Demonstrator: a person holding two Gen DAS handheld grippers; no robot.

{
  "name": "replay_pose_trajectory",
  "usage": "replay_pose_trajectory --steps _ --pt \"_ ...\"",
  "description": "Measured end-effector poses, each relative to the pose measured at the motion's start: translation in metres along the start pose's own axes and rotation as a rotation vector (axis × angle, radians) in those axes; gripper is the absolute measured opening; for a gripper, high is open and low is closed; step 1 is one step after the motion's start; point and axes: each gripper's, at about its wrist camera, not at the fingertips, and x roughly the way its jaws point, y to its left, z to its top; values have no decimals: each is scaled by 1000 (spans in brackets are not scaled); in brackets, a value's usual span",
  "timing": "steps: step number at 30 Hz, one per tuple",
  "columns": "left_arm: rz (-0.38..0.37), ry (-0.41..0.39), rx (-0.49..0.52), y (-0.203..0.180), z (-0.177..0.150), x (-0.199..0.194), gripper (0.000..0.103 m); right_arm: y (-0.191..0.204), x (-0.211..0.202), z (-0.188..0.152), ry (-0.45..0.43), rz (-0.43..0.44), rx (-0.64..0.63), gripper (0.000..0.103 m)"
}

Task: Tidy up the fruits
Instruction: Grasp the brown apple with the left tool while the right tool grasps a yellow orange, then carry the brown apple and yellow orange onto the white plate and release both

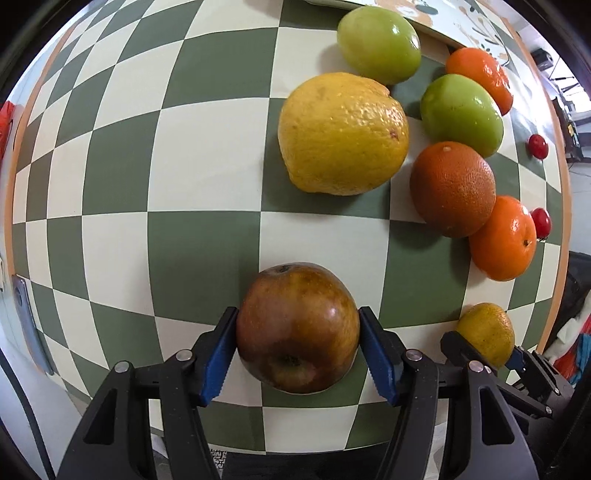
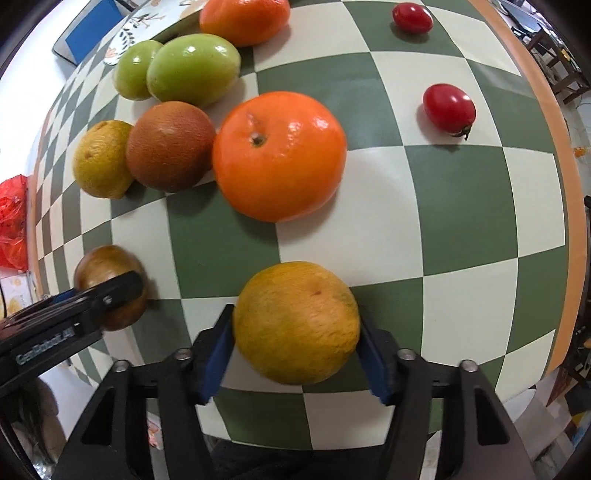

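My left gripper (image 1: 297, 325) is shut on a brown-red apple (image 1: 297, 328) at the near edge of the checkered table (image 1: 199, 243). My right gripper (image 2: 295, 325) is shut on a yellow-green orange (image 2: 296, 323); it also shows in the left wrist view (image 1: 487, 332). Ahead lie a large yellow lemon (image 1: 343, 133), two green fruits (image 1: 378, 38) (image 1: 461, 112), a dark orange (image 1: 452, 188) and two bright tangerines (image 1: 504, 238) (image 1: 480, 74). The apple and left gripper show at lower left in the right wrist view (image 2: 107, 286).
Two cherry tomatoes (image 2: 448, 107) (image 2: 412, 16) lie at the table's far right. A patterned board (image 1: 436, 14) lies beyond the fruits. A red bag (image 2: 13, 221) sits off the table's left edge. Open checkered surface lies left of the lemon.
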Motion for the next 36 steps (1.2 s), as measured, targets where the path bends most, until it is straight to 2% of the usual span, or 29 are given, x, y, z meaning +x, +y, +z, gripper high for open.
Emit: replay_pose_trajectory --steps 4,5,7,11,16,20,22,24,27,31,34,36 --pt "3 -22 17 -2 -8 1 61 3 1 -2 -15 -3 7 62" --pt "1 -23 22 6 -2 -12 61 1 -2 1 -18 -8 6 62" --pt "3 -32 33 14 11 -6 61 1 -2 -3 -29 -17 0 62" --pt "3 -52 33 15 5 -24 61 8 -5 -13 -42 -10 -6 61" --pt "-82 -123 28 20 4 -95 61 16 -43 -24 -97 52 -34 61" --pt "-133 -206 21 21 30 -156 61 27 -95 -9 -180 118 -65 61" --pt "-153 -240 14 19 64 -182 61 34 -119 18 -215 138 -85 61" --pt "-153 -256 9 14 101 -192 61 44 -140 61 -244 151 -108 61" --pt "-120 -249 3 5 167 -188 61 64 -150 127 -283 130 -135 61" --pt "-98 -174 -14 0 250 -152 61 86 -134 220 -276 64 -157 61" --pt "-101 -101 -25 -2 293 -118 61 94 -104 275 -234 19 -171 61" --pt "-111 -47 -34 -4 314 -95 61 95 -85 300 -204 -4 -181 61"
